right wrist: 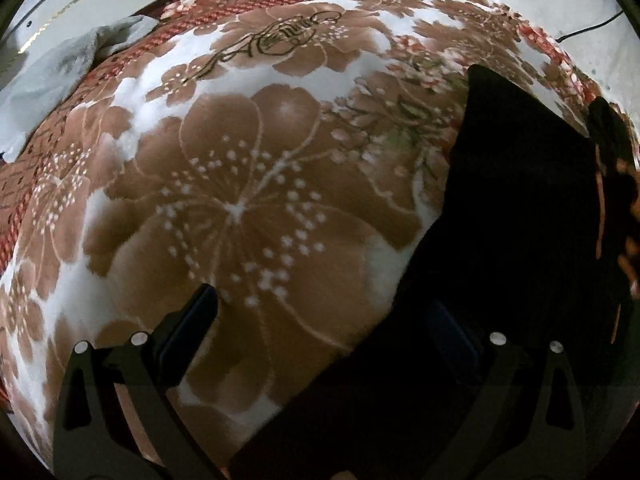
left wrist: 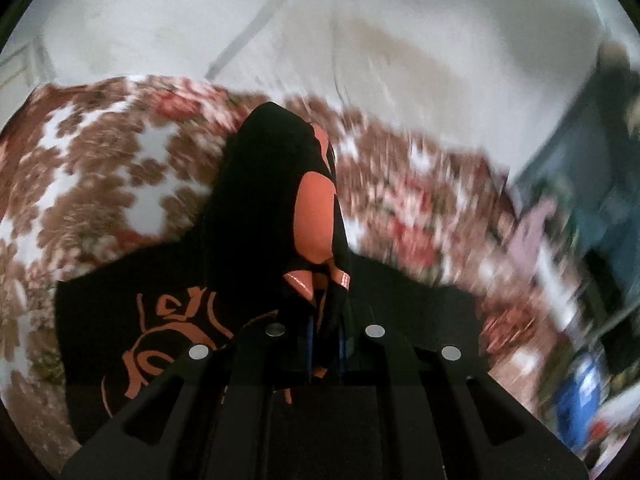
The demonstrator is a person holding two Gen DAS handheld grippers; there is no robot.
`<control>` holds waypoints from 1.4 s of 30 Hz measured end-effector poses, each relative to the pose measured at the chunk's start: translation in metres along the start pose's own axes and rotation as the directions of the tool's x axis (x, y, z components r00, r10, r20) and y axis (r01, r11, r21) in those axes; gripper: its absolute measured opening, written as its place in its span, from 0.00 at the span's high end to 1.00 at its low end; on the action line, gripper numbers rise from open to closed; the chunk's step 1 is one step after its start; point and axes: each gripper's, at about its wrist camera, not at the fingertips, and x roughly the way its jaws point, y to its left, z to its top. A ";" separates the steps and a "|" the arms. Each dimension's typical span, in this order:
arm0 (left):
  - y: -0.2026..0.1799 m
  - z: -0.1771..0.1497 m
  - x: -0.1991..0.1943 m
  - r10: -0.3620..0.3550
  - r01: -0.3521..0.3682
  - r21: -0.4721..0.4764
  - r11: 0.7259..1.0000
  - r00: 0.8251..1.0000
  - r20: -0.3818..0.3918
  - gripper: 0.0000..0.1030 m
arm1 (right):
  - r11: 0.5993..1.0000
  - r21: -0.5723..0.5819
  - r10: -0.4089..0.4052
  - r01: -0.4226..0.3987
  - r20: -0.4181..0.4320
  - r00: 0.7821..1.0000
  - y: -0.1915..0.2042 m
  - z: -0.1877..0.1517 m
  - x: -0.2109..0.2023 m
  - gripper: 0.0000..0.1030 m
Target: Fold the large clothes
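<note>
A black garment with orange print (left wrist: 276, 184) rises in a bunched peak from between the fingers of my left gripper (left wrist: 326, 344), which is shut on it. More of its printed cloth drapes down to the lower left. In the right wrist view the same black garment (right wrist: 520, 220) lies spread over the right side of a floral blanket (right wrist: 248, 208). My right gripper (right wrist: 324, 312) is open just above the blanket; its left finger (right wrist: 192, 320) hovers over bare blanket and its right finger (right wrist: 452, 332) sits over the black cloth's edge.
The brown, white and red flowered blanket (left wrist: 100, 168) covers the bed. A grey-white cloth (right wrist: 68, 64) lies at the bed's far left corner. White walls stand behind the bed (left wrist: 160, 20). Blurred clutter, dark and blue, stands at the right (left wrist: 580, 400).
</note>
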 end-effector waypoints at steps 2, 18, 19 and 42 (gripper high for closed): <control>-0.027 -0.018 0.034 0.058 -0.054 0.084 0.995 0.997 -0.049 0.93 | 1.000 0.003 0.008 -0.008 0.012 1.000 -0.006 -0.006 -0.001 0.04; -0.155 -0.178 0.150 0.503 -0.218 0.787 0.577 0.854 -0.131 0.32 | 0.993 0.028 0.116 -0.119 0.096 0.989 -0.024 -0.029 -0.013 0.04; -0.158 -0.175 0.142 0.479 -0.191 0.769 0.610 0.862 -0.166 0.26 | 0.991 0.033 0.129 -0.133 0.092 0.987 -0.027 -0.030 -0.018 0.04; 0.059 -0.016 -0.058 0.199 -0.175 0.172 0.969 0.971 -0.131 0.15 | 0.774 0.610 -0.116 0.171 -0.129 0.985 -0.364 -0.152 -0.153 0.05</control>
